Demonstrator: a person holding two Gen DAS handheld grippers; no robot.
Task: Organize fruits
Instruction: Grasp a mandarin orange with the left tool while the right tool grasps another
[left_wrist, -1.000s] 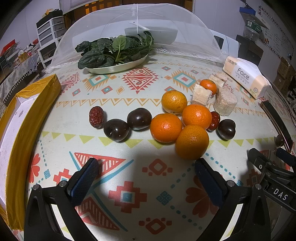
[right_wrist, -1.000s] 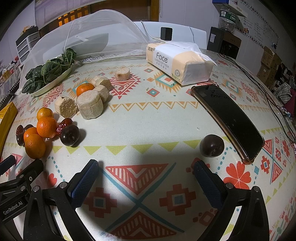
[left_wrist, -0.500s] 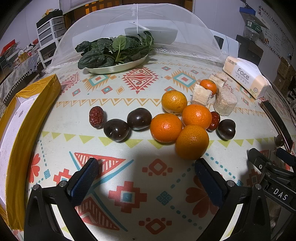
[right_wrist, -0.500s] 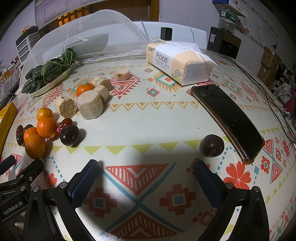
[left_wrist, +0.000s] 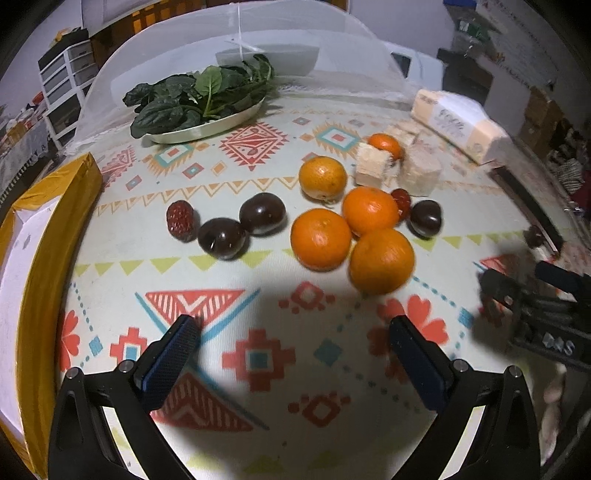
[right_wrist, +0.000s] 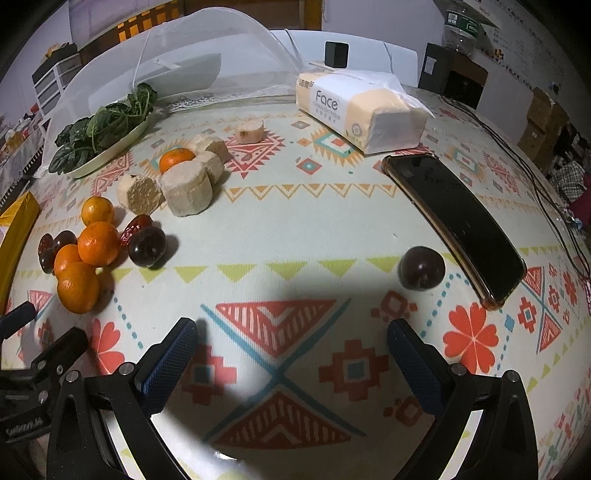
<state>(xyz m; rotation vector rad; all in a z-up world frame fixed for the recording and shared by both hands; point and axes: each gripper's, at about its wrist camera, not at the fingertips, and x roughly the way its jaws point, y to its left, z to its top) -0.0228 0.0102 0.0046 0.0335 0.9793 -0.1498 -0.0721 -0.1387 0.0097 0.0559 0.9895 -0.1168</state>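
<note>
While both claws gape empty, left claw (left_wrist: 293, 354) faces oranges (left_wrist: 320, 239); right claw (right_wrist: 291, 350) near lone plum (right_wrist: 422, 268) beside phone (right_wrist: 454, 221).

Four oranges (left_wrist: 354, 229) sit clustered, touching, on the patterned tablecloth (left_wrist: 258, 354). A small fifth orange (left_wrist: 385, 145) lies beyond the cluster. Two glossy dark plums (left_wrist: 242, 229) and a wrinkled red date (left_wrist: 180, 220) lie left of it; another plum (left_wrist: 425, 218) and date (left_wrist: 402, 199) right. One plum (right_wrist: 422, 268) rests well apart.

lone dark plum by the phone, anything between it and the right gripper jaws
Nothing: in the right wrist view only bare patterned tablecloth separates the plum from the open right gripper.
</note>
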